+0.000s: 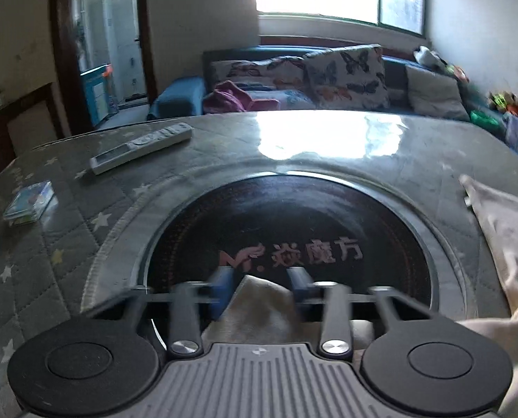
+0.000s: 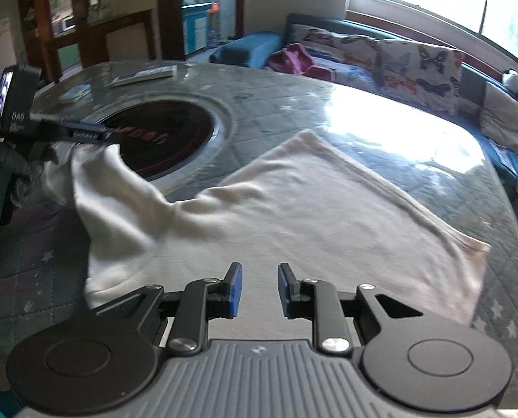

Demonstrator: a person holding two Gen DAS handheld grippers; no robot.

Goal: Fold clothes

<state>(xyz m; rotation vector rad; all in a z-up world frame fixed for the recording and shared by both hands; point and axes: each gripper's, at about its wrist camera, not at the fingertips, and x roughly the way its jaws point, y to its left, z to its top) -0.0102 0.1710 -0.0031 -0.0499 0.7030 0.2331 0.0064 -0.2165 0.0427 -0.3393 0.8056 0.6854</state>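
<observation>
A pale cream garment [image 2: 311,209] lies spread on the glass-topped table [image 2: 380,129]. Its left part is pulled up into a peak [image 2: 95,163] that hangs from my left gripper [image 2: 109,137], held by a grey-clad hand [image 2: 11,163]. In the left wrist view the bunched cloth [image 1: 262,310] fills the gap between the blue pads [image 1: 225,289], so my left gripper [image 1: 262,296] is shut on it. More of the garment [image 1: 506,240] shows at the right edge. My right gripper [image 2: 259,289] hovers over the near hem, open, with nothing between its pads.
A black round hob [image 1: 293,216] sits in the table's middle. A white remote [image 1: 140,146] and a small pack [image 1: 29,205] lie at the far left. Behind the table stands a sofa with butterfly cushions [image 1: 346,73].
</observation>
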